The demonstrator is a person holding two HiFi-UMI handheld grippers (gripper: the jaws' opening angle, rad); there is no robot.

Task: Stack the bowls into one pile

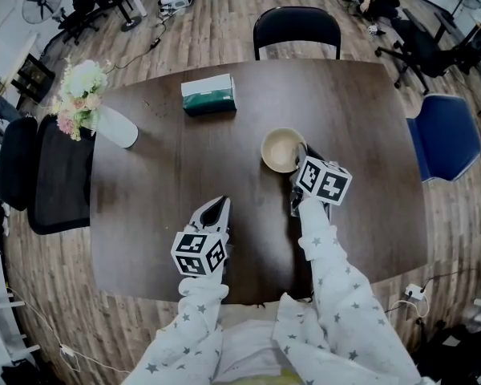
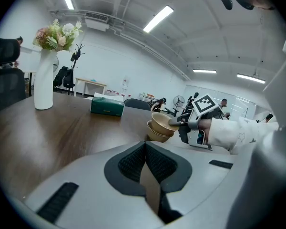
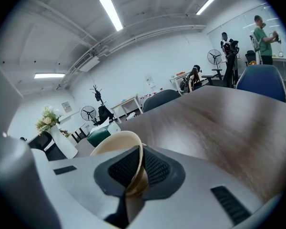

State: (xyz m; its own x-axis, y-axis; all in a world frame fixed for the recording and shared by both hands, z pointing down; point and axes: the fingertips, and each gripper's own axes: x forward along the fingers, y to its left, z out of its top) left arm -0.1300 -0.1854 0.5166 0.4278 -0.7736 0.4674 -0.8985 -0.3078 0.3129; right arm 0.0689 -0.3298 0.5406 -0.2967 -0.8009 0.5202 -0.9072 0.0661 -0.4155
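The right gripper (image 3: pixel 138 168) fingers pinch the upper bowl (image 3: pixel 115 144), apparently nested in another; left gripper (image 2: pixel 145 168) closed.

Dark wood-grain table (image 1: pixel 144 215) with soft sheen, matt beige bowls (image 2: pixel 159 128), smooth white vase (image 1: pixel 116 127)

One camera overhead, two riding low on the grippers.
The head view looks steeply down on the dark brown wooden table (image 1: pixel 144 215). The left gripper (image 2: pixel 145 144) view skims the tabletop along its jaws, facing the tan round bowl (image 2: pixel 163 120) ahead-right. The right gripper (image 3: pixel 139 148) view has that bowl's rim right at its jaws. All three share the green rectangular tissue box (image 1: pixel 209 95).
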